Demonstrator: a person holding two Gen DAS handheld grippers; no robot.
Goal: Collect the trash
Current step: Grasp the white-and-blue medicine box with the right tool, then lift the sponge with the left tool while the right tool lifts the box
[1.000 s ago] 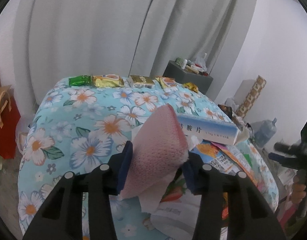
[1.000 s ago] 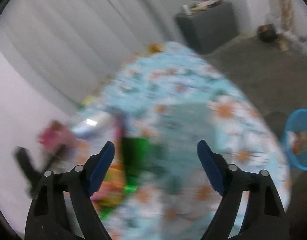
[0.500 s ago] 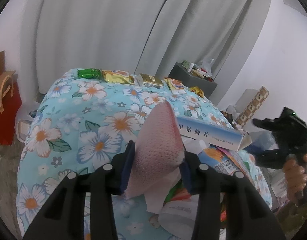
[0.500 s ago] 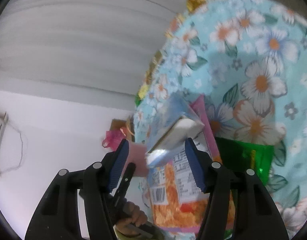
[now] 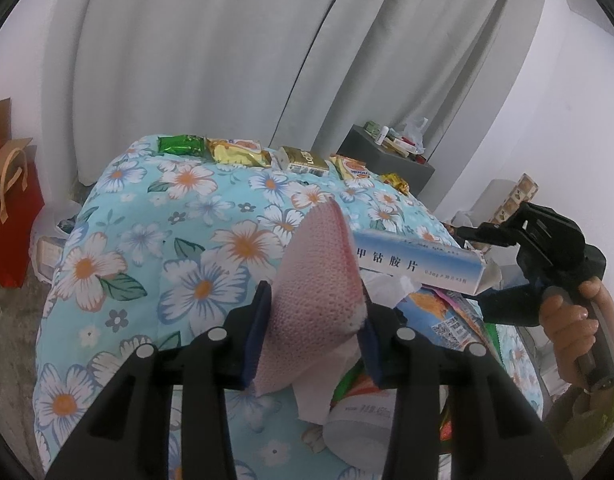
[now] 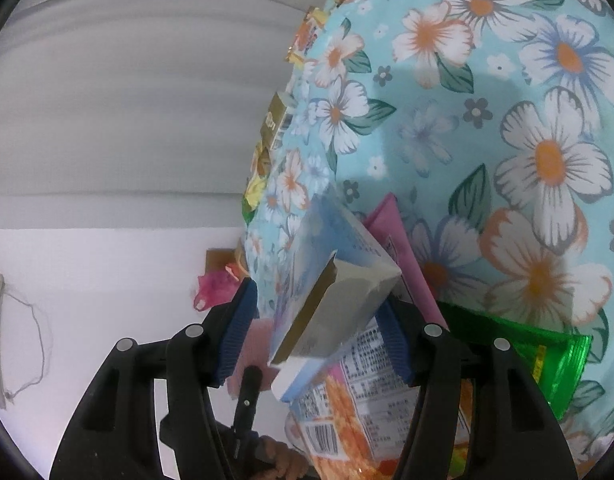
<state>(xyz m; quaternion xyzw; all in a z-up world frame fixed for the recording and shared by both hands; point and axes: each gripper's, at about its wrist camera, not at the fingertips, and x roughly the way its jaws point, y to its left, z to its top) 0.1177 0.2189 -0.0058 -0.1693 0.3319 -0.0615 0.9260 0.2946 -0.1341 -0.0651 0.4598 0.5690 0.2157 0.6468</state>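
Right tongs (image 6: 315, 336) now closed further onto the blue-white box (image 6: 339, 280), lifted over the wrappers (image 6: 371, 412) near the table's (image 5: 155, 240) right edge, left tongs (image 5: 315, 320) clenched on a pink tissue (image 5: 319, 280) just beside the box, snack packets (image 5: 235, 152) along the far edge.

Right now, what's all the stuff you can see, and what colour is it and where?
Paper towel: one, pink, pinched in the left gripper.
Medicine box: one, blue and white, between the right gripper's fingers.
Snack bag: one, orange, in the pile under the box.
Green wrapper: one, near the pile.
Snack packets: about five, green and gold, in a row along the far edge.
Tablecloth: one, light blue with flowers.
Curtain: grey, behind.
Cabinet: one, dark grey, back right.
Paper bag: one, red, floor left.
Left gripper: black, blue pads.
Right gripper: black, blue pads.
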